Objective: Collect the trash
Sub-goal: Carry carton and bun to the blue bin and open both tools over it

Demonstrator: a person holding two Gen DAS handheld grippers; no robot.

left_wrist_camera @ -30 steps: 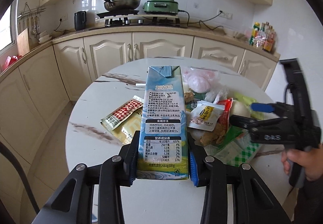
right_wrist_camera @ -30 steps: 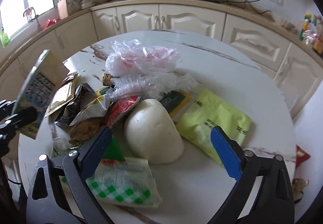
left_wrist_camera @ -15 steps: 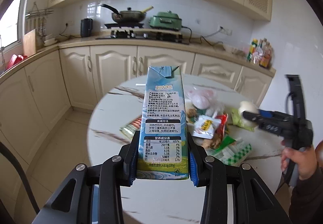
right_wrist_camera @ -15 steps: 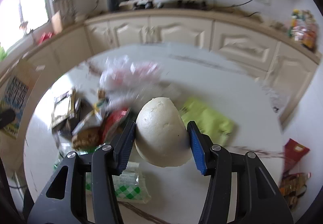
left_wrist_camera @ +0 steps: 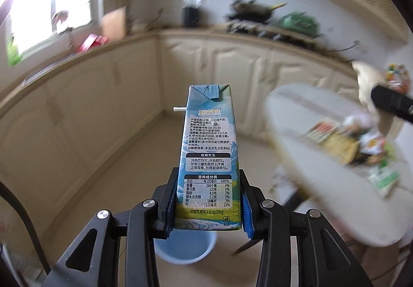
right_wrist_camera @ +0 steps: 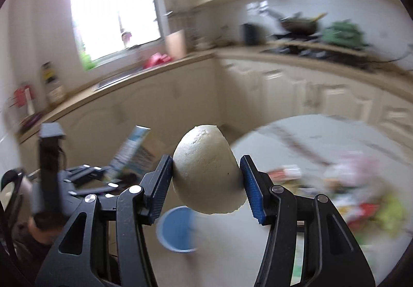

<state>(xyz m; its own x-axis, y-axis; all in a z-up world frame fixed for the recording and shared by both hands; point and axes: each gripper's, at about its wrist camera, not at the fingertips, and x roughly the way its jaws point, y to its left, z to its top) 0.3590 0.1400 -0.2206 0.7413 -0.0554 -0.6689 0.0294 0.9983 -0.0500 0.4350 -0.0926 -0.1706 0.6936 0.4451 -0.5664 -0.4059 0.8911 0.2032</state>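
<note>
Since a second ago we have swung both loads off the table point(left_wrist_camera: 322, 199) toward the blue bucket point(left_wrist_camera: 184, 248) on the floor, the right gripper point(right_wrist_camera: 207, 178) having just closed on the steamed bun point(right_wrist_camera: 206, 170). The left gripper point(left_wrist_camera: 207, 205) stays clamped on the milk carton point(left_wrist_camera: 209, 157); we should centre each load over the bucket's mouth before we let go.

glossy printed paper carton point(left_wrist_camera: 208, 157); matt bun point(right_wrist_camera: 206, 170) (slightly pitted); ribbed gripper pads point(right_wrist_camera: 252, 194).

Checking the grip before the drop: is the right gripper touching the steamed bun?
Touching. The right wrist view shows both blue pads of the right gripper pressed against the steamed bun.
</note>
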